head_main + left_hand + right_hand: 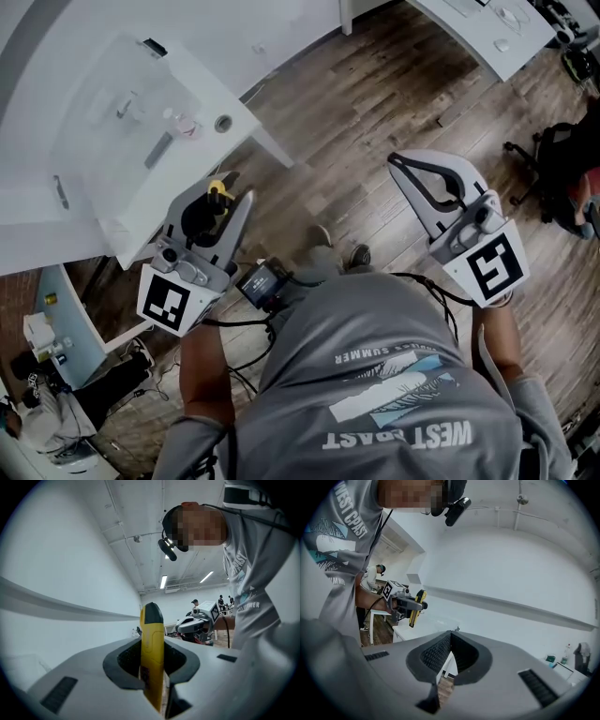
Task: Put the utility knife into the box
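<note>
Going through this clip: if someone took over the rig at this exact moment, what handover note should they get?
Left gripper: shut on the utility knife. The pads clamp its yellow body and its dark end sticks out past the jaws. It is held in the air by the near corner of the white table.
Right gripper: shut and empty, raised over the wooden floor.
Box: not clearly identifiable in any view.
Done: the knife is picked up and in a firm grip.
Left: find the box, carry the knife over it, lower it in and let go.
</note>
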`<action>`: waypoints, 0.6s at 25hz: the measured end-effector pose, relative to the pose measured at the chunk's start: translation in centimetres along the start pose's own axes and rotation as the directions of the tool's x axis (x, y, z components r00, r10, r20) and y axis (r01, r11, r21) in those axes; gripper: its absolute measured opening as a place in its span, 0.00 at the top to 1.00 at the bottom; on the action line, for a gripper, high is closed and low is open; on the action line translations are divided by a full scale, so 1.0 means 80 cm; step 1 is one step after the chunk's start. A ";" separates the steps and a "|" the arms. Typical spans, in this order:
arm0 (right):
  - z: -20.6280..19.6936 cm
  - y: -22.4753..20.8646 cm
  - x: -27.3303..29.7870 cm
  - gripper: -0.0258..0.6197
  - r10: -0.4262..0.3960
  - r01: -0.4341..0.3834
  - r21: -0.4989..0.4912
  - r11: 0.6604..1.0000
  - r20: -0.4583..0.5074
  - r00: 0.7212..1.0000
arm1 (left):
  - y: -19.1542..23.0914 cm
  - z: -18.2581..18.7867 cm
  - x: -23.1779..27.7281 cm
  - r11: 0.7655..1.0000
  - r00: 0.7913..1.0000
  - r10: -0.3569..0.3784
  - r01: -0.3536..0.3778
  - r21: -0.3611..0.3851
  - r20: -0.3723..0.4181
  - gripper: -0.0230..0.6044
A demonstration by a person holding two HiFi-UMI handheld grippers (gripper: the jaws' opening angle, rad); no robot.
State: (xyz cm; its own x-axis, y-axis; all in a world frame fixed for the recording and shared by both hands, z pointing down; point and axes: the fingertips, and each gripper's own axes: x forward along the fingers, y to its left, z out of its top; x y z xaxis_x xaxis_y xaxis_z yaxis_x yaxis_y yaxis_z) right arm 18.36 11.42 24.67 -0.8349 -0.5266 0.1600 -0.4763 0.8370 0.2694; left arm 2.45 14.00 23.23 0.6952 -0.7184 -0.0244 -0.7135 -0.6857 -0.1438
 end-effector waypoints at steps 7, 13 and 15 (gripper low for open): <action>0.000 -0.040 0.049 0.94 -0.052 0.052 -0.006 0.999 -0.014 0.999 | 0.063 -0.008 0.030 1.000 0.999 -0.023 0.024 -0.016 0.025 0.82; -0.003 -0.071 0.095 0.94 -0.083 0.083 -0.017 0.996 -0.038 0.996 | 0.116 -0.015 0.052 0.998 0.997 -0.055 0.056 -0.025 0.046 0.82; 0.002 -0.080 0.109 0.94 -0.089 0.089 -0.010 0.996 -0.025 0.996 | 0.132 -0.017 0.061 0.998 0.997 -0.057 0.058 -0.033 0.051 0.82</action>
State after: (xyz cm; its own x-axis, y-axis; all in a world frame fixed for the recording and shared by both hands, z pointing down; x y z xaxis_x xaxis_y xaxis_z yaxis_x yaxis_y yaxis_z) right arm 14.10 1.49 24.16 -0.7820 -0.6027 0.1588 -0.5460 0.7853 0.2919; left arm -1.83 3.08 22.97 0.7381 -0.6714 -0.0665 -0.6741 -0.7300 -0.1121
